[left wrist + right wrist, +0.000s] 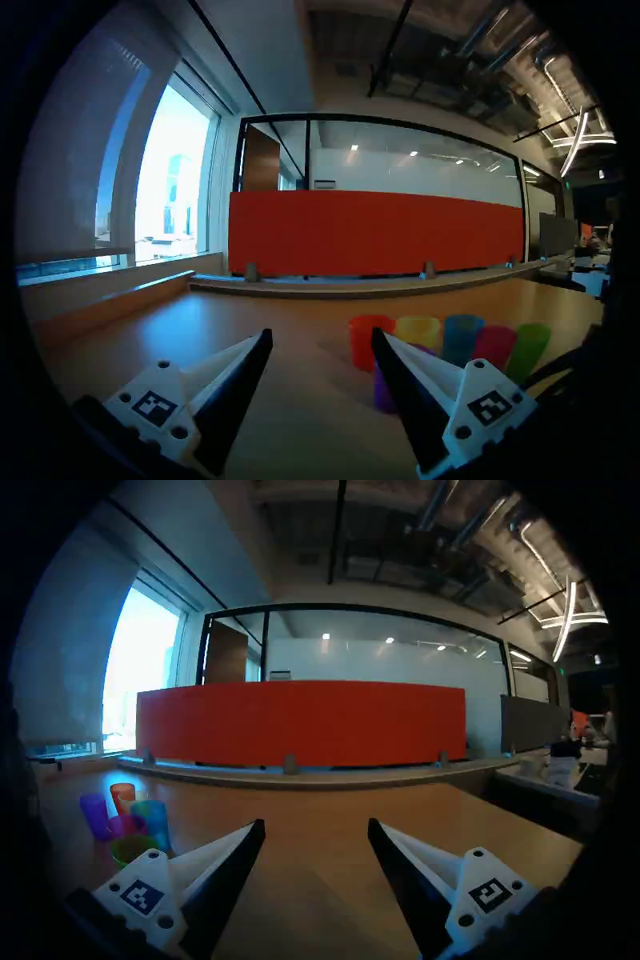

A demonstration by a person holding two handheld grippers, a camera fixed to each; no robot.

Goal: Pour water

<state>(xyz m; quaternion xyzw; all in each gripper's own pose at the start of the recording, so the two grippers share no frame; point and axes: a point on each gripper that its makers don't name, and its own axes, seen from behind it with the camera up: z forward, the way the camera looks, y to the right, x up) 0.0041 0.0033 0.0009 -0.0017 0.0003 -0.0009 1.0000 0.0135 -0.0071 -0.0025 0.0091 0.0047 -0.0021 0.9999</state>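
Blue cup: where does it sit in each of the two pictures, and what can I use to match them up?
Left gripper view: the blue cup stands right of centre, between a yellow cup and a pink cup.
Right gripper view: the blue cup sits at the lower left, near the picture's edge.
Shared landmark: the red partition running across the middle of both.

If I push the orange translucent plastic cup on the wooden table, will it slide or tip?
The orange translucent plastic cup looks thin-walled, probably light; a low push would likely slide it on the smooth wooden table. A push near its rim might tip it. The yellow plastic cup close beside it would probably get bumped.
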